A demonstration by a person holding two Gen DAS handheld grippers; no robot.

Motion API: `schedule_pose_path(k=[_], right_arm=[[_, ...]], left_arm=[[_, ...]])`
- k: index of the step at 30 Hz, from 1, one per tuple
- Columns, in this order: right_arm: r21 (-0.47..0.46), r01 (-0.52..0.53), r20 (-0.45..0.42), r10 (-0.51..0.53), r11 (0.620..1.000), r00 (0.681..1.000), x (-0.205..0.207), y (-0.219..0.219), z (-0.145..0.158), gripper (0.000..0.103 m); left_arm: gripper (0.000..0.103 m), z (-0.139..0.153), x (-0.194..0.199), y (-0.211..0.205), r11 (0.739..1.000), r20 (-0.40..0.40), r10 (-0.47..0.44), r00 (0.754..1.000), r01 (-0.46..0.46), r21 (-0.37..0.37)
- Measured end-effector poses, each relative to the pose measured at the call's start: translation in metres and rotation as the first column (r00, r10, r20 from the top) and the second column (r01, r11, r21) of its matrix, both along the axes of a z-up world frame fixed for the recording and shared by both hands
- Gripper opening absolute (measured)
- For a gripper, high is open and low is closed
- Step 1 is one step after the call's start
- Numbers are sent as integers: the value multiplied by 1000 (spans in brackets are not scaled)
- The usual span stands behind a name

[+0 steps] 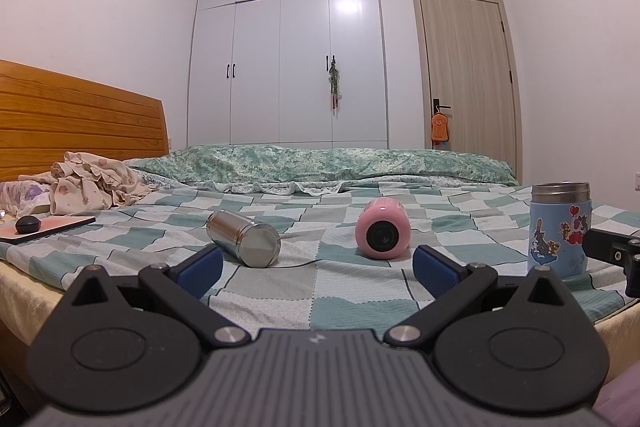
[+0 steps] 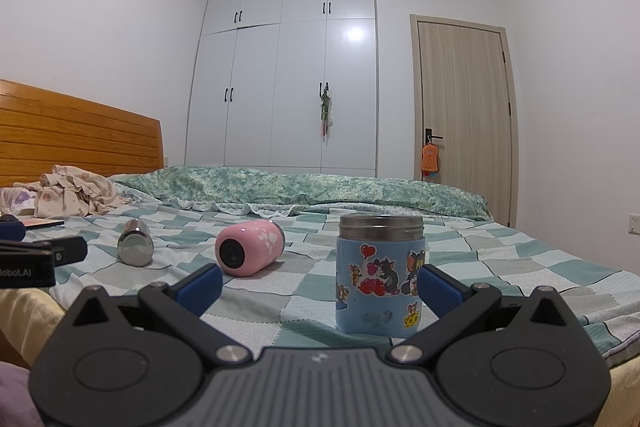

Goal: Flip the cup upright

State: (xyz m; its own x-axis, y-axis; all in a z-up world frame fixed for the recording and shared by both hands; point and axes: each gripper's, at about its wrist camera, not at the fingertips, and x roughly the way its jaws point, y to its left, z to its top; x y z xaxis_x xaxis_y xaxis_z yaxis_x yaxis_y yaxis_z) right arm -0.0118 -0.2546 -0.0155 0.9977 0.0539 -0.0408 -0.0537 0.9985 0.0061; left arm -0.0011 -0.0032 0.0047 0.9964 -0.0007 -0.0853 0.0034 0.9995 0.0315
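Observation:
A blue cartoon-sticker cup [image 2: 380, 273] with a steel rim stands upright on the checked bedspread [image 2: 520, 267]; it also shows at the right of the left wrist view [image 1: 560, 229]. A pink cup [image 1: 383, 234] lies on its side, base toward me, also in the right wrist view [image 2: 248, 247]. A steel cup [image 1: 244, 238] lies on its side further left, also in the right wrist view [image 2: 135, 247]. My left gripper [image 1: 318, 273] is open and empty, short of both lying cups. My right gripper [image 2: 320, 285] is open, and the blue cup stands just beyond it, next to the right finger.
A crumpled cloth [image 1: 92, 187] and a tablet with a black round object [image 1: 28, 225] lie at the left by the wooden headboard [image 1: 80, 115]. A green quilt [image 1: 320, 165] lies rolled across the far side. A wardrobe [image 1: 288, 47] and a door [image 1: 468, 75] stand behind.

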Motion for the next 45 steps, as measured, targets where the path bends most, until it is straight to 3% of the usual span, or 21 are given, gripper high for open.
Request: schedule_pose_path(k=[10,16,23,35,39,42,45], right_arm=[[-17,-8,12,8,1000,1000,-3,2,3,103],[-67,-59,51,62,996,997,-5,17,17,103],[-151,-125,34,131,981,991,26,55,45,103],[-199,-171,-125,149,965,981,150,136,98,103],[-190,-157,-229,112,969,967,201,147,110,103],[-181,-132,-317,70,975,946,240,148,110,103],[-171,-105,-389,31,980,921,278,149,107,103]], left_arm=[[103,4,-1,2,1000,6,-6,1000,6,-8],[103,23,9,14,1000,15,13,1000,-13,-11],[103,54,43,51,1000,40,24,999,-24,2],[103,79,140,98,997,-14,-6,1000,7,76],[103,78,186,106,991,-75,-74,994,81,105],[103,73,223,113,975,-130,-179,975,193,109],[103,70,255,113,964,-165,-217,962,238,120]])
